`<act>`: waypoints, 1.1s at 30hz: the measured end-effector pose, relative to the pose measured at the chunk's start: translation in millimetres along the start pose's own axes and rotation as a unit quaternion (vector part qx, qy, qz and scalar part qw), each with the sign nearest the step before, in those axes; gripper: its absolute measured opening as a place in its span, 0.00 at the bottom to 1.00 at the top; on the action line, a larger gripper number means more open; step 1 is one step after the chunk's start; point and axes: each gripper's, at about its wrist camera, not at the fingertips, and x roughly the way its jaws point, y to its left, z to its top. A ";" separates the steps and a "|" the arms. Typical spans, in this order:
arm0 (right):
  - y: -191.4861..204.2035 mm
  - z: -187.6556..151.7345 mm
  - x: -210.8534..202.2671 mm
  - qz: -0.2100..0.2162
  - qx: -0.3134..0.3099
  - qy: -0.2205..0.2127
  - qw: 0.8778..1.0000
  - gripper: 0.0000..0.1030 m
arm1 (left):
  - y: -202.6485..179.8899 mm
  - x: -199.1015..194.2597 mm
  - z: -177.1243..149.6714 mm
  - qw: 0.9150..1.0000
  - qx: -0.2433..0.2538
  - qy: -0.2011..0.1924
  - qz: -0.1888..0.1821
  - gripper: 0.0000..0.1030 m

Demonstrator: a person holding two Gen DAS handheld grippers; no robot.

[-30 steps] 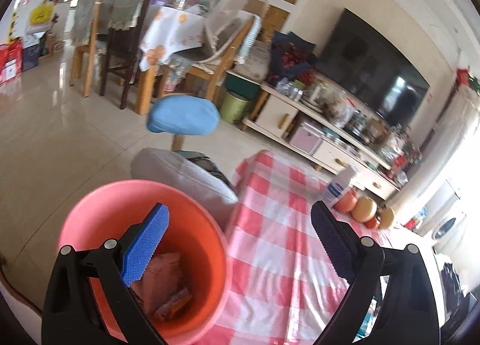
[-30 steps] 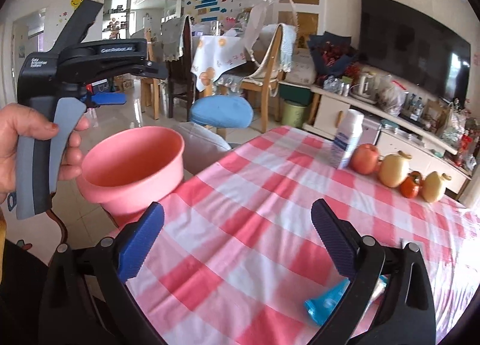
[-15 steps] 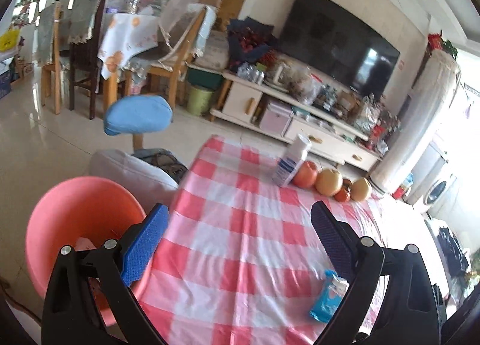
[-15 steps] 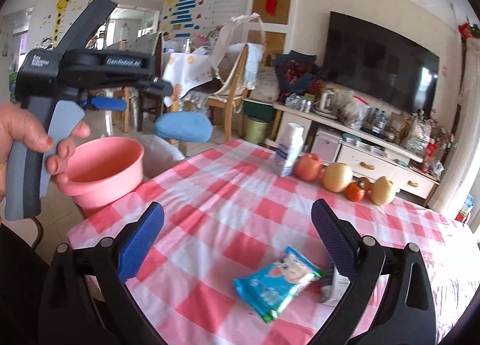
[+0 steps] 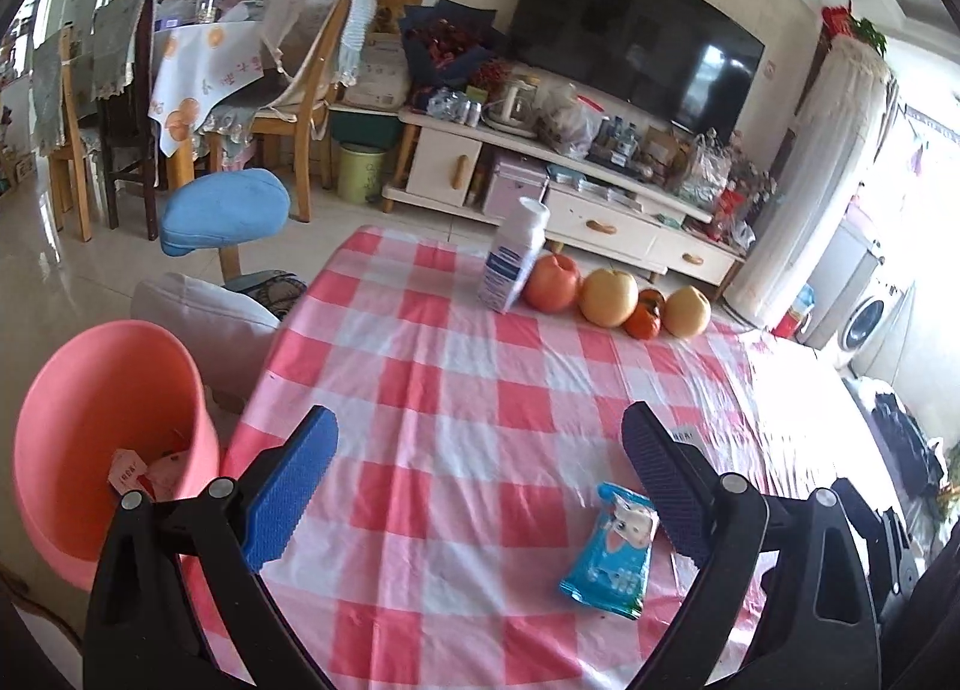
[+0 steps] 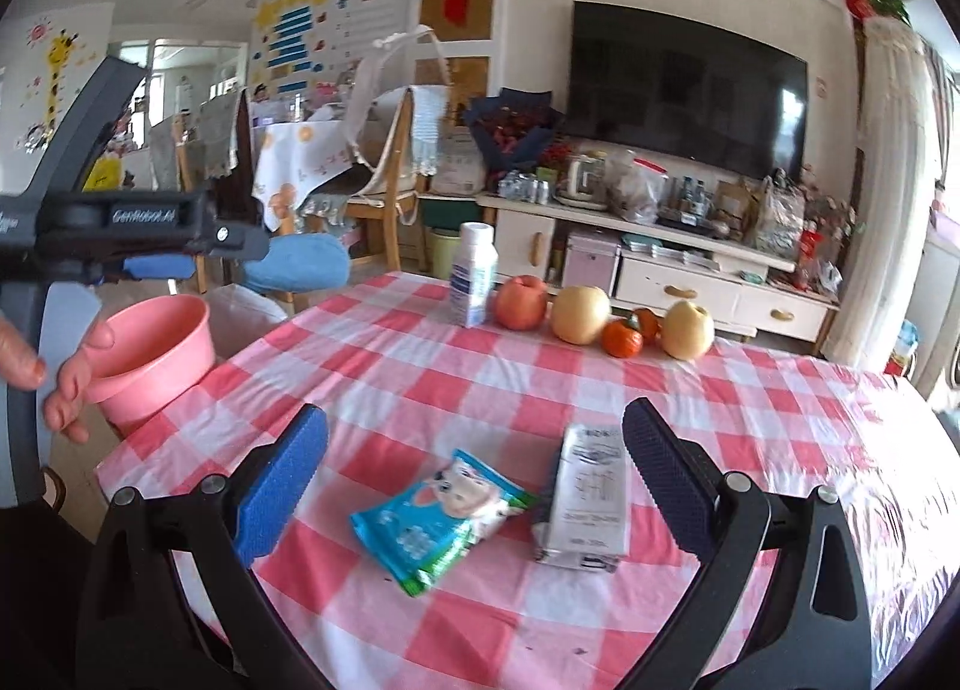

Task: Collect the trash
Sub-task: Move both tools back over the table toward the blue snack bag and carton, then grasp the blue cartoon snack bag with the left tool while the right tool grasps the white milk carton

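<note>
We see a bright daylit room lit from the window on the far right, where glare washes out the checked tablecloth [image 5: 798, 384], while fisheye bending curves both views toward dark corners and slight blur softens the near wrappers.

"GenRobot.AI" in pale letters on the left gripper [image 6: 159, 269] body, carton and wrapper print unreadable
</note>
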 end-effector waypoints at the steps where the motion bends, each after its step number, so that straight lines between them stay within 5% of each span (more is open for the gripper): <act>1: -4.9 -1.6 -0.8 -0.002 0.005 0.000 1.000 0.96 | -5.2 2.2 -2.3 1.000 0.002 0.005 0.001 0.92; 16: -63.9 -23.3 0.8 -0.022 0.052 0.027 0.998 0.96 | -61.1 25.5 -29.8 0.998 0.040 0.043 -0.016 0.92; 23: -99.1 -33.8 16.1 -0.019 0.104 0.074 0.992 0.96 | -83.6 37.8 -42.8 0.995 0.061 0.068 -0.032 0.92; 33: -136.8 -42.7 45.8 0.021 0.180 0.126 0.975 0.96 | -124.2 84.8 -81.3 0.979 0.139 0.148 -0.026 0.92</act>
